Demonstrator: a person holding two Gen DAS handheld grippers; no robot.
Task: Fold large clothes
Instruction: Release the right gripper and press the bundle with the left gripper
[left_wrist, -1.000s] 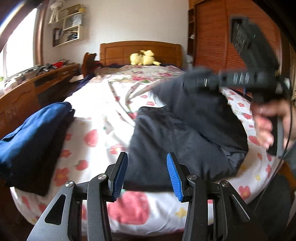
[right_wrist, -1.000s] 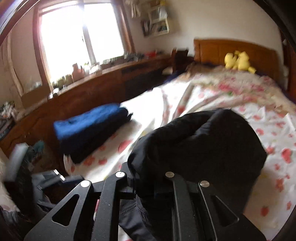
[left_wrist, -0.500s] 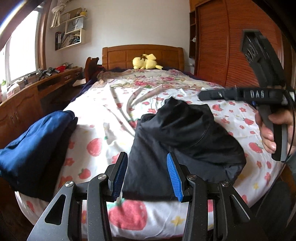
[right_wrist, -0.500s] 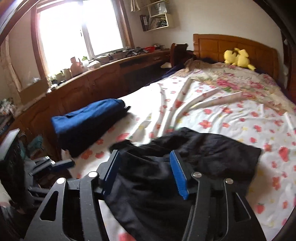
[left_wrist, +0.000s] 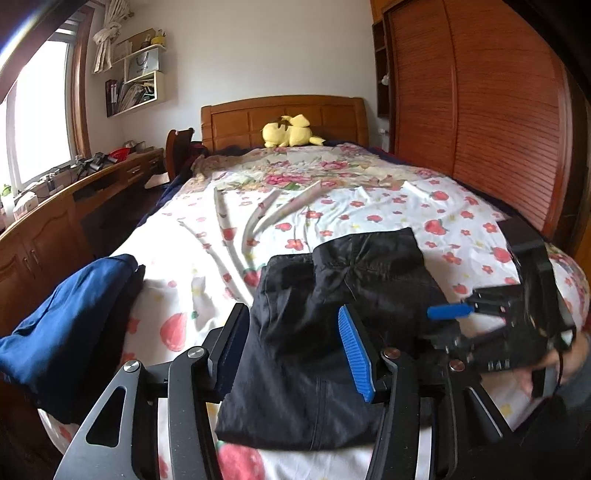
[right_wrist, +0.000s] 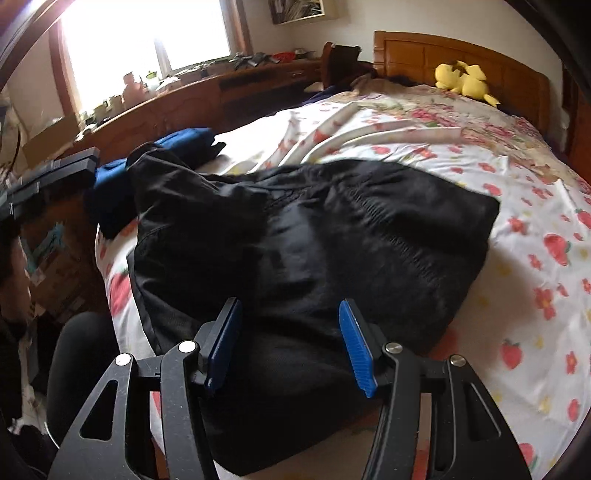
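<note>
My right claw (right_wrist: 290, 343) has just let go: a second ago it was clenched on a bunched handful of the black garment (left_wrist: 332, 332) and lifting it; now its jaws stand apart above the cloth, gripping nothing, and it has dropped low over the near edge. My left claw (left_wrist: 295, 350) is opening a little wider at this moment, and its pads are not pinching the fabric that shows between them.

The garment, a bundle hanging in the air a second ago, now lies flat as a folded rectangle at the foot of the bed, at about 6 o'clock in both wrist views. I judge that one fold is laid down, with the upper layer sitting slightly askew on the lower one. It probably wants smoothing or one more fold before it goes aside.

A folded blue garment (left_wrist: 70, 325) sits at the bed's edge at 8 o'clock in the left view, near the black one but not touching it.

The bedsheet (left_wrist: 388, 210) is white with red strawberries and flowers, and creased toward 12 o'clock. A yellow plush toy (left_wrist: 290, 134) rests against the wooden headboard (left_wrist: 284, 114). A louvred wardrobe (left_wrist: 491, 122) fills 2 o'clock, and a cluttered desk (right_wrist: 229, 79) runs under the bright window (right_wrist: 147, 37).
</note>
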